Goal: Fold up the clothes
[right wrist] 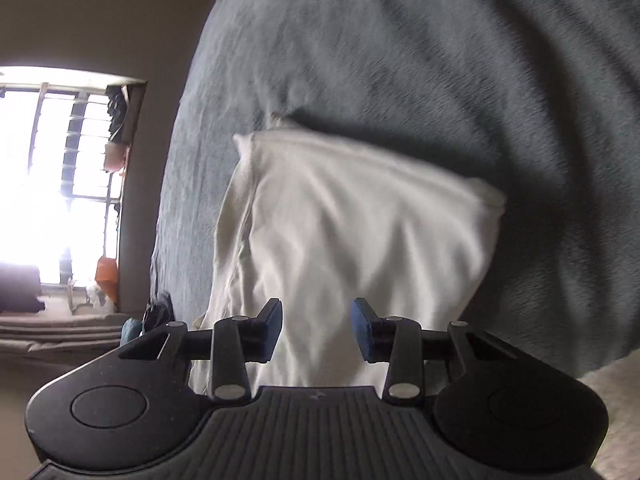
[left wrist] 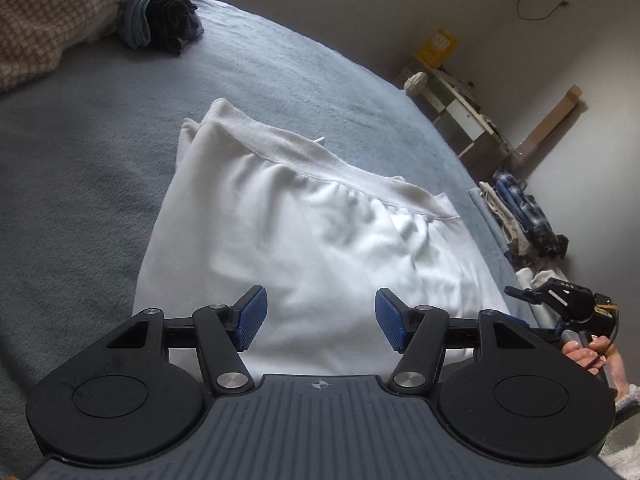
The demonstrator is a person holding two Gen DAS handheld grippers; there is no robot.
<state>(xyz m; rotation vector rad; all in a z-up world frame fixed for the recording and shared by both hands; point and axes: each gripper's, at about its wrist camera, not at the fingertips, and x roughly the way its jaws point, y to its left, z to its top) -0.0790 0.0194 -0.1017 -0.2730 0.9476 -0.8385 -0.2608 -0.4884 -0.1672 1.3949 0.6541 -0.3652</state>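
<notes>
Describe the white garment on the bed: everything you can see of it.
The white garment is soft, knit-looking cloth, folded into a rough rectangle and lying flat on the grey-blue bed cover. A ribbed band with a stitched seam runs along its far edge, gathers below it; layered edges show at one side. Light wrinkles cross the top. The left gripper and right gripper both stand open above its near end; neither pinches it.

Bed under a grey-blue blanket (left wrist: pixel 100 152) | pale walls (left wrist: pixel 460 8) | low white shelf unit (left wrist: pixel 460 108) against wall | barred window (right wrist: pixel 60 168) blazing with daylight | cardboard box (left wrist: pixel 554 120) leaning on wall
</notes>
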